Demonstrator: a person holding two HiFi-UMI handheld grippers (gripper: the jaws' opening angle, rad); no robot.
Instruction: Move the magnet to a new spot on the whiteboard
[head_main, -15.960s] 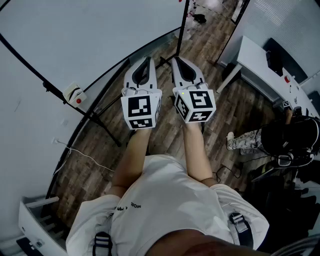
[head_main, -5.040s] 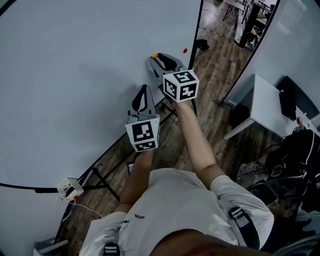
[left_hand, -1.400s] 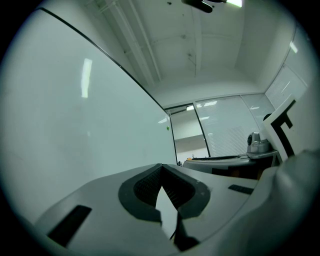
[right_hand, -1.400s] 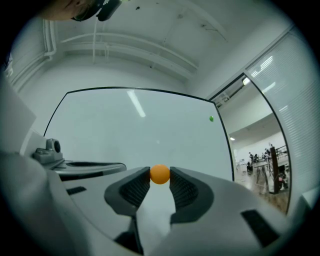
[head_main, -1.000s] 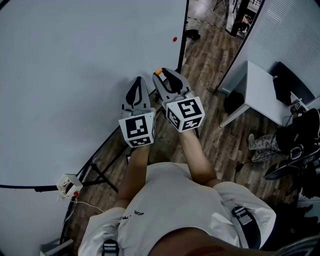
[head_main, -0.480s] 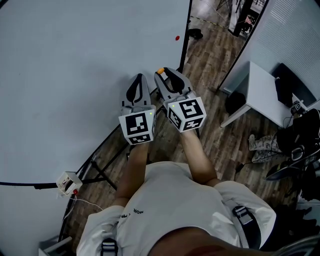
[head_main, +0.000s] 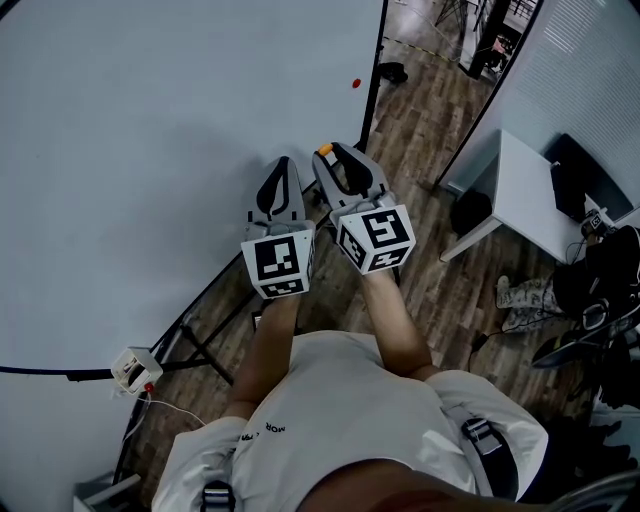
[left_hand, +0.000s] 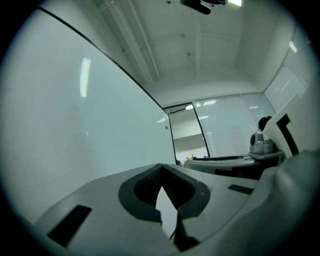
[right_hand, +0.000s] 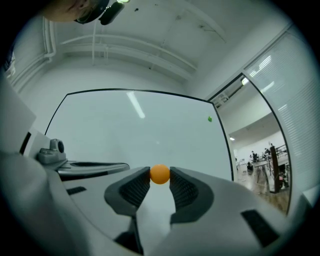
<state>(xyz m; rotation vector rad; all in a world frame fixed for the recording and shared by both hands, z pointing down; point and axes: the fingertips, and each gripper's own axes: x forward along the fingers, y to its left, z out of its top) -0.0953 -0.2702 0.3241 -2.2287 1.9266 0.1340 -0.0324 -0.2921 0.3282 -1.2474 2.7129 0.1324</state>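
The orange magnet (head_main: 324, 150) (right_hand: 160, 174) is a small ball pinched between the tips of my right gripper (head_main: 327, 153) (right_hand: 160, 176), which is shut on it. The gripper hangs a little off the lower right part of the whiteboard (head_main: 150, 150) (right_hand: 125, 130); the magnet is not touching the board. My left gripper (head_main: 283, 163) (left_hand: 161, 166) is just to its left, jaws shut with nothing between them. A second small round magnet (head_main: 356, 84) (right_hand: 209, 119) sticks on the board near its right edge.
The board's stand legs (head_main: 200, 345) spread over the wooden floor below my arms. A small white box (head_main: 132, 368) sits at the board's lower left corner. A white desk (head_main: 530, 190) and a seated person (head_main: 600, 280) are to the right.
Since five seconds ago the right gripper has drawn back from the board with the orange magnet in it. Over the last second both grippers barely shifted.
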